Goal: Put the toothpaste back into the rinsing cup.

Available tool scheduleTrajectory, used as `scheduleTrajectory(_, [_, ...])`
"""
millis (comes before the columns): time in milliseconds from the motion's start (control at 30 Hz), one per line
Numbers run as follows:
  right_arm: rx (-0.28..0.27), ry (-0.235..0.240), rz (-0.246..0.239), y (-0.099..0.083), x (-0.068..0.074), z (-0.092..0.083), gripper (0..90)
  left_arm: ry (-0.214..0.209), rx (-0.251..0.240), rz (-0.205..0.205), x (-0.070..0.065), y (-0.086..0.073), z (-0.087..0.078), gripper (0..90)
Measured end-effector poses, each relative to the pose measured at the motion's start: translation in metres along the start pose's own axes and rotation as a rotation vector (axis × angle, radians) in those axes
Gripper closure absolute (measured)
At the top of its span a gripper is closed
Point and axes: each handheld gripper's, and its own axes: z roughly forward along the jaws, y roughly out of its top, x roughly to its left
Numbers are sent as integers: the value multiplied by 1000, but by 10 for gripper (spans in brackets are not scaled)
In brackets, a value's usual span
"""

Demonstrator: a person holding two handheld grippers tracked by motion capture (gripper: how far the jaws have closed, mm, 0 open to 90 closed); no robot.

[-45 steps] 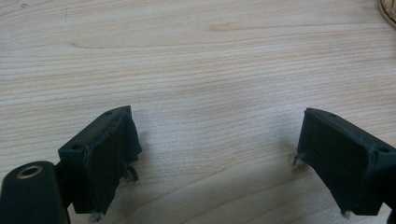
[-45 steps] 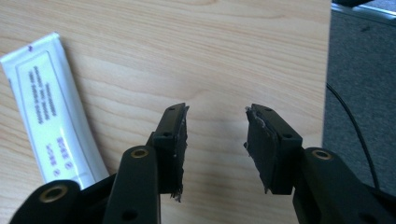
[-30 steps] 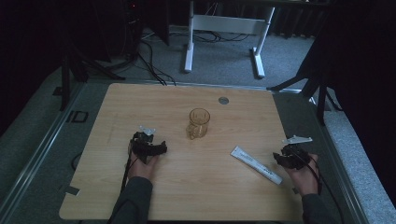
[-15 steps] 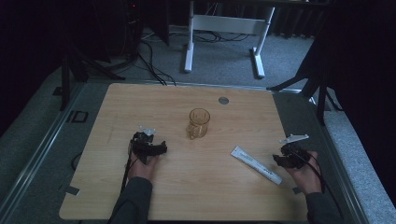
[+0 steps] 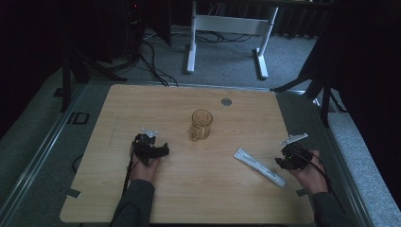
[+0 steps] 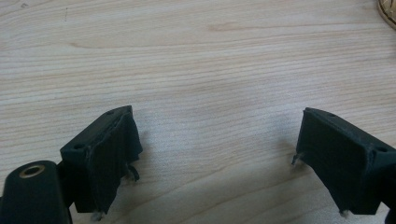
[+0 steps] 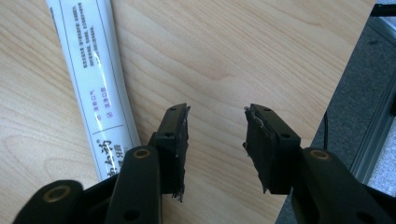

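- Grey carpet is surrounding a pale wooden desk point(image 5: 203, 189) in a dim room, with a white frame stand point(image 5: 227, 28) and black cables point(image 5: 151, 61) lying on the floor toward 12 o'clock.
- One amber glass mug point(image 5: 201, 125) is standing upright near the middle of the desk, its handle pointing toward 6 o'clock.
- One white tube point(image 5: 260, 166) with printed text is lying flat on the desk, running slantwise from 10 o'clock to 4 o'clock, at about 4 o'clock from the mug.
- One small grey round cap point(image 5: 226, 101) is sitting in the desk top toward 12 o'clock from the mug.
- Two hand-held grippers are resting low over the desk, one in each of the person's hands, well apart from each other.
- Left hand-held gripper point(image 5: 150, 150) is sitting at 8 o'clock from the mug, near it but apart; in the left gripper view its jaws point(image 6: 212, 154) are standing wide apart with bare wood between them, released, and the mug's base is just showing at the upper right corner.
- Right hand-held gripper point(image 5: 292, 158) is sitting just beside the tube's lower end, at 3 o'clock from it, by the desk's right edge.
- In the right gripper view its jaws point(image 7: 217, 135) are parted and gripping nothing, with the tube point(image 7: 95, 79) lying at 10 o'clock, close beside the left jaw; whether they are touching cannot be told.
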Motion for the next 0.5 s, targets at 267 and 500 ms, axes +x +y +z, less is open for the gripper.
scheduleTrajectory(267, [34, 5, -20, 2, 1, -2, 621, 0, 0, 0, 0, 0, 0, 118])
scheduleTrajectory(500, [69, 18, -71, 9, 7, -4, 672, 1, 0, 0, 0, 0, 0, 118])
